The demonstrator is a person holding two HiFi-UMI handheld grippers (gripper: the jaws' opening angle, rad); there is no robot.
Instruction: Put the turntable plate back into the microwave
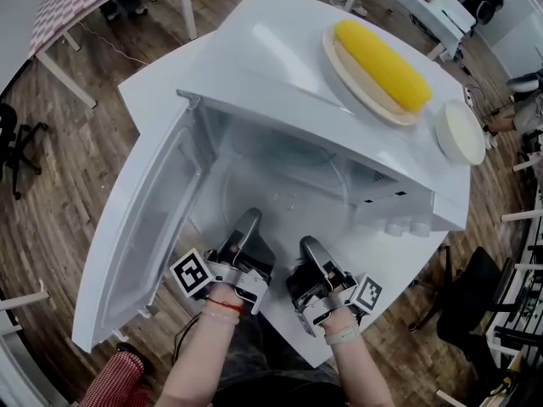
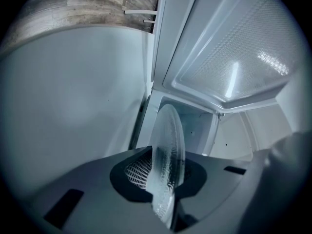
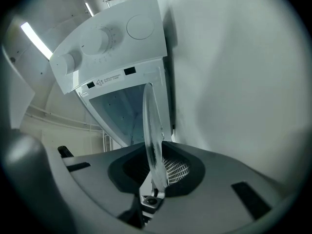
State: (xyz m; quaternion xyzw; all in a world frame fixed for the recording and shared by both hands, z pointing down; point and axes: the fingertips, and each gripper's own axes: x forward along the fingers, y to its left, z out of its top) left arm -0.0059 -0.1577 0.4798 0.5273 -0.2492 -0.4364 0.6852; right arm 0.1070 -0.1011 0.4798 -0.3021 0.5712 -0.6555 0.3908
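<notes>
Lower centre: 2 forearms reach side by side into the open microwave [image 1: 280, 66] | left gripper [image 1: 248, 223] jaws pinch the near rim of the glass plate [image 1: 284, 181] | right gripper [image 1: 310, 248] jaws clamp the same rim just beside | plate inside the cavity, centre frame | door [image 1: 140, 227] swung open, left.

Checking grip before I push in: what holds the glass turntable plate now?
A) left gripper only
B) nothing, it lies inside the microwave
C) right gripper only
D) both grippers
D: the left gripper and the right gripper each have their jaws shut on the rim of the turntable plate.
</notes>
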